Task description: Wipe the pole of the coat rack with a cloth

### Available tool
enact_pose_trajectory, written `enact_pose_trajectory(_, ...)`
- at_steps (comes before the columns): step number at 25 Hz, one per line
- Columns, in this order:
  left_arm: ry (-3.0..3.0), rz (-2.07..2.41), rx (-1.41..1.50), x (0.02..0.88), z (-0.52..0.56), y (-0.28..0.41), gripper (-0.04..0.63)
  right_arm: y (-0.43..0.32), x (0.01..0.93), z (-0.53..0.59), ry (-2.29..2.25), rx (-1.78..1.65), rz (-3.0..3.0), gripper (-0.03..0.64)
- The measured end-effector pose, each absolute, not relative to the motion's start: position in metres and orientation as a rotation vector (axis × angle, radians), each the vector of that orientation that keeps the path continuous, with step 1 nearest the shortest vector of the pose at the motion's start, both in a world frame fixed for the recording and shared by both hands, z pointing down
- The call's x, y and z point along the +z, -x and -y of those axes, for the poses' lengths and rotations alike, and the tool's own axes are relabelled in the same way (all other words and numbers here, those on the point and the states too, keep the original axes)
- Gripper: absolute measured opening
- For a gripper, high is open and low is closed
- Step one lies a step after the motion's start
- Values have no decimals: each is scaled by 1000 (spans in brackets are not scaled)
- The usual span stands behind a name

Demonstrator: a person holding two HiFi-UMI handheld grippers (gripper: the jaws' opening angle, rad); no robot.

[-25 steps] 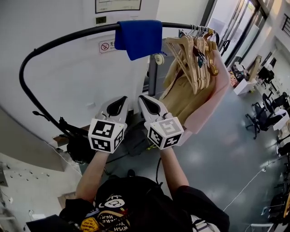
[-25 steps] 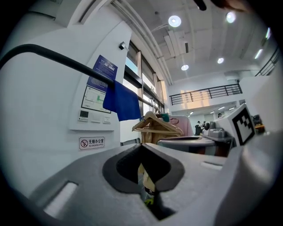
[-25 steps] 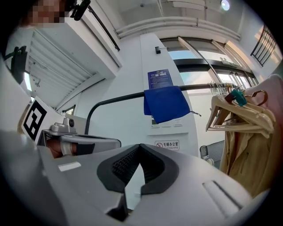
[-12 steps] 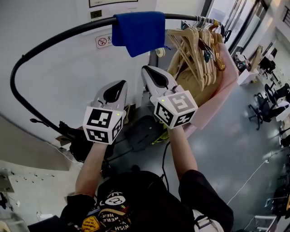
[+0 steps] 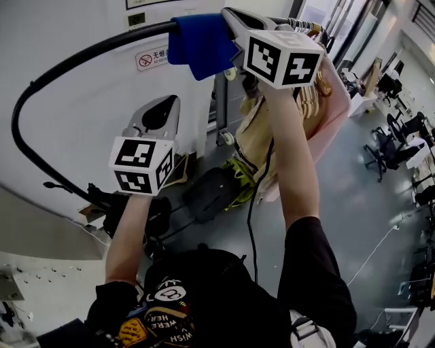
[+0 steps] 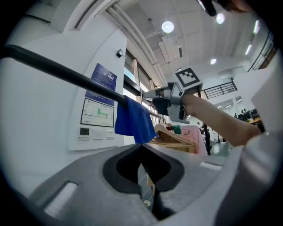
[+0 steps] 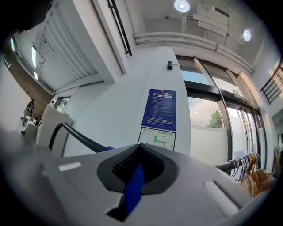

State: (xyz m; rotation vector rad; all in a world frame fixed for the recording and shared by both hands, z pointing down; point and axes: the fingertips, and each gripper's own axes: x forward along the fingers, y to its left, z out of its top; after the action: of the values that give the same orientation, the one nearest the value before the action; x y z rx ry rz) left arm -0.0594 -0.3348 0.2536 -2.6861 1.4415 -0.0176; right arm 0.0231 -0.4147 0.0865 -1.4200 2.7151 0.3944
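Observation:
A blue cloth (image 5: 202, 42) hangs over the black curved pole (image 5: 102, 51) of the coat rack at the top of the head view. My right gripper (image 5: 230, 15) is raised to the cloth's right edge and is shut on it; in the right gripper view a strip of blue cloth (image 7: 133, 190) runs between the closed jaws (image 7: 139, 148), with the pole (image 7: 79, 137) behind. My left gripper (image 5: 158, 109) hangs lower, well below the pole, shut and empty. From the left gripper view (image 6: 140, 145) I see the cloth (image 6: 132, 121), the pole (image 6: 57, 70) and the right gripper (image 6: 154, 95) at the cloth.
Wooden hangers (image 5: 309, 75) and a pink garment (image 5: 333, 115) crowd the pole just right of the cloth. A dark bag (image 5: 211, 194) lies on the floor under the rack. The white wall stands close behind. Office chairs (image 5: 380, 146) are far right.
My right gripper has risen from beside the left one up to the pole and closed on the blue cloth. The left gripper has stayed low, drifting slightly left.

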Motion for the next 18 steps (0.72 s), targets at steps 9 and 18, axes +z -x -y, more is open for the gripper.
enact_pose_trajectory(9,2602,-1525,34,231,321,80,2,-8,99,436,1476,298,-2731,0)
enact_pose_trajectory(18,2465,-1754,112,233,289,137,2,124,96,386,1146,353,-2865,0)
